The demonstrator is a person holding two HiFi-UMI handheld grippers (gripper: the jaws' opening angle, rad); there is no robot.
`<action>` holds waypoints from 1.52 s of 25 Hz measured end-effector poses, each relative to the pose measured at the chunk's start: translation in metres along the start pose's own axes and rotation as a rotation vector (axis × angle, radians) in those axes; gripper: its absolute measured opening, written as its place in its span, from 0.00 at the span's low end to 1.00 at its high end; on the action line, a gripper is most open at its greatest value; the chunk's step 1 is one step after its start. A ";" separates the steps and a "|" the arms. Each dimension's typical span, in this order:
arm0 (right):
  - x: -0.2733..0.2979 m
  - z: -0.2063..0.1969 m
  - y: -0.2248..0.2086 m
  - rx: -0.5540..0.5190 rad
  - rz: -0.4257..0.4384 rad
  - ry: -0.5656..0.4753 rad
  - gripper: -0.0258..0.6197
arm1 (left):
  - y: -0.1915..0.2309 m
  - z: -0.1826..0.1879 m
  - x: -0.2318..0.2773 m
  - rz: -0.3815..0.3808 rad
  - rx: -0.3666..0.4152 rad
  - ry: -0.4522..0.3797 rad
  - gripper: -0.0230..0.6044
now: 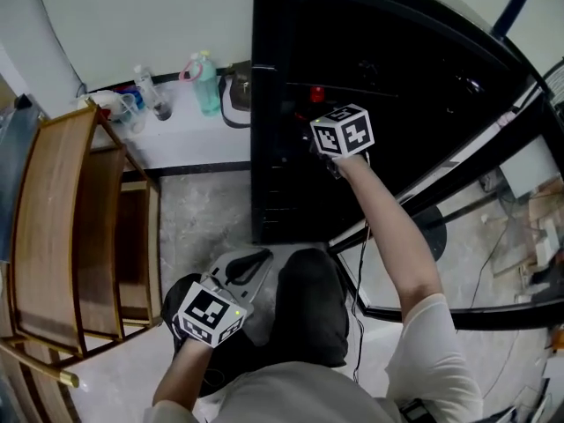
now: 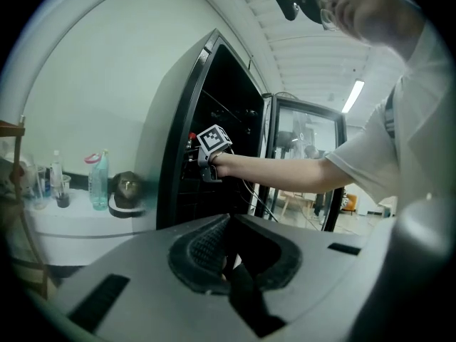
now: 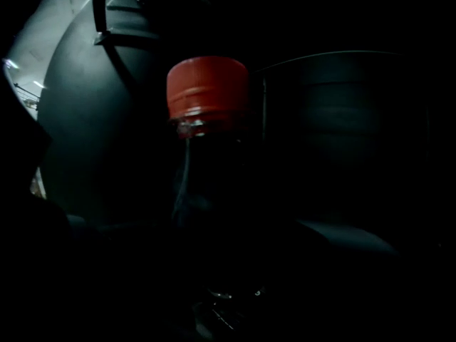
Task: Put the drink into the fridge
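Observation:
The drink is a dark bottle with a red cap (image 3: 207, 86); it stands upright, close in front of the right gripper view and between the jaws, in the dark. In the head view the red cap (image 1: 317, 93) shows just beyond the marker cube (image 1: 342, 131) of my right gripper (image 1: 315, 115), which reaches into the black fridge (image 1: 397, 69) and is shut on the bottle. The left gripper view shows that arm stretched into the fridge (image 2: 206, 112). My left gripper (image 1: 251, 264) hangs low near the person's body, jaws shut (image 2: 226, 244) and empty.
The fridge's glass door (image 1: 480, 223) stands swung open at the right. Left of the fridge a white counter (image 1: 181, 144) carries a teal bottle (image 1: 206, 85), a clear bottle (image 1: 152, 93) and a dark pot (image 1: 236, 97). A wooden chair (image 1: 62, 236) stands at the left.

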State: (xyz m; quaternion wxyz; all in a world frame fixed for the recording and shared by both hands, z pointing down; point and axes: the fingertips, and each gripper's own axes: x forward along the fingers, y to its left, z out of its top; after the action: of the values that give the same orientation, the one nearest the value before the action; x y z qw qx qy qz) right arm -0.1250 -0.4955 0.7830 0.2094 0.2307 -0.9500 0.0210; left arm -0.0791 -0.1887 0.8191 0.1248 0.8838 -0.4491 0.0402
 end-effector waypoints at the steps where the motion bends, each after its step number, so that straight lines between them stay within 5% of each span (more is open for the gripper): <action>1: 0.003 -0.001 -0.001 0.001 -0.001 0.009 0.52 | 0.002 -0.003 -0.001 0.002 0.001 0.004 0.06; 15: 0.031 -0.021 -0.010 0.029 0.020 0.108 0.53 | 0.006 -0.010 0.005 0.006 0.001 0.016 0.06; 21: 0.033 -0.019 -0.015 0.082 0.036 0.061 0.53 | 0.006 -0.019 0.012 -0.003 0.006 0.036 0.06; 38: 0.002 -0.011 -0.010 0.005 -0.025 0.014 0.65 | 0.026 -0.020 -0.009 0.045 -0.026 0.009 0.06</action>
State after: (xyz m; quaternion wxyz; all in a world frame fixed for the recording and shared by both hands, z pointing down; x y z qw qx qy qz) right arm -0.1182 -0.5036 0.7938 0.2158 0.2432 -0.9454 0.0224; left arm -0.1040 -0.1912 0.8419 0.1374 0.8716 -0.4688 0.0408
